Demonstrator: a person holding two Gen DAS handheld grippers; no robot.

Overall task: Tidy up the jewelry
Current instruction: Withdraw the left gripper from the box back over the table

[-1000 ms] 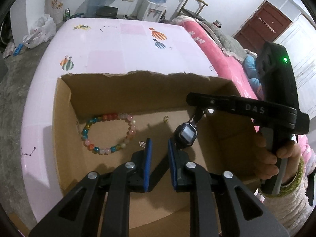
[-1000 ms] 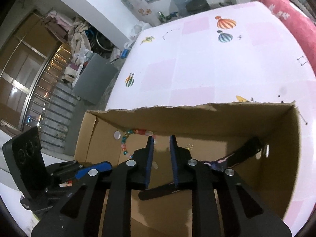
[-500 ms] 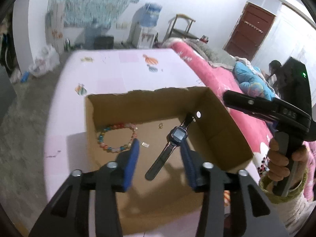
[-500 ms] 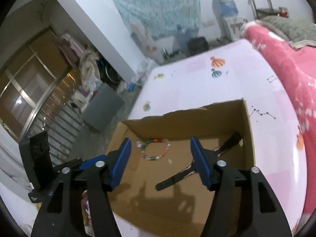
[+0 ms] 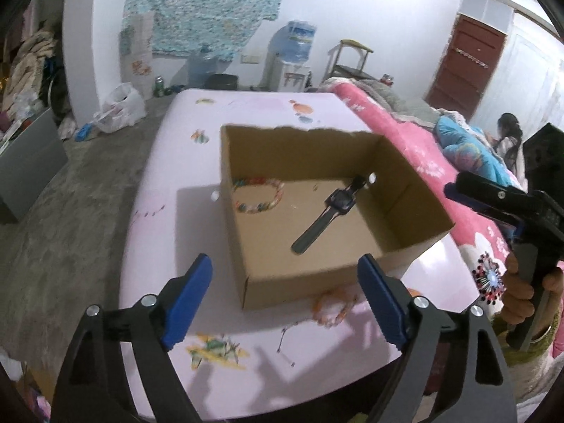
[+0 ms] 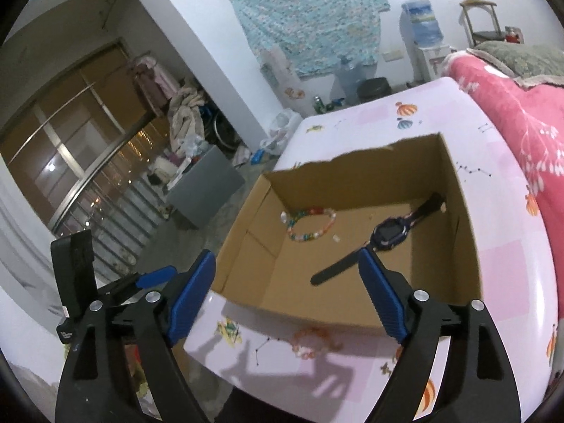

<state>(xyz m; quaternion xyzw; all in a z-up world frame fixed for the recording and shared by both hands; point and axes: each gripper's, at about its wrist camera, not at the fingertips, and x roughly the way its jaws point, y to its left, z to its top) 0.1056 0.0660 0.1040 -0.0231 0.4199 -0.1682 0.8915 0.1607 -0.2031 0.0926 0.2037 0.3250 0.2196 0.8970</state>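
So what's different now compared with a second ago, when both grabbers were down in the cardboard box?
Both have pulled back up out of the box, and their jaws have just been opening. The left gripper and right gripper now stand wide with nothing between them. The watch, let go, lies on the box floor. The beaded bracelet inside has stayed put; another bracelet lies on the table outside.

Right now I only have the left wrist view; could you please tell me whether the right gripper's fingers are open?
Observer: Yes, the right gripper is wide open, with nothing between its fingers, which have just been opening.
Operator: Thank you. Where does the orange bead bracelet sit for it?
Observer: In the right wrist view it shows low in the picture between those fingers, just outside the near wall of the brown cardboard box.
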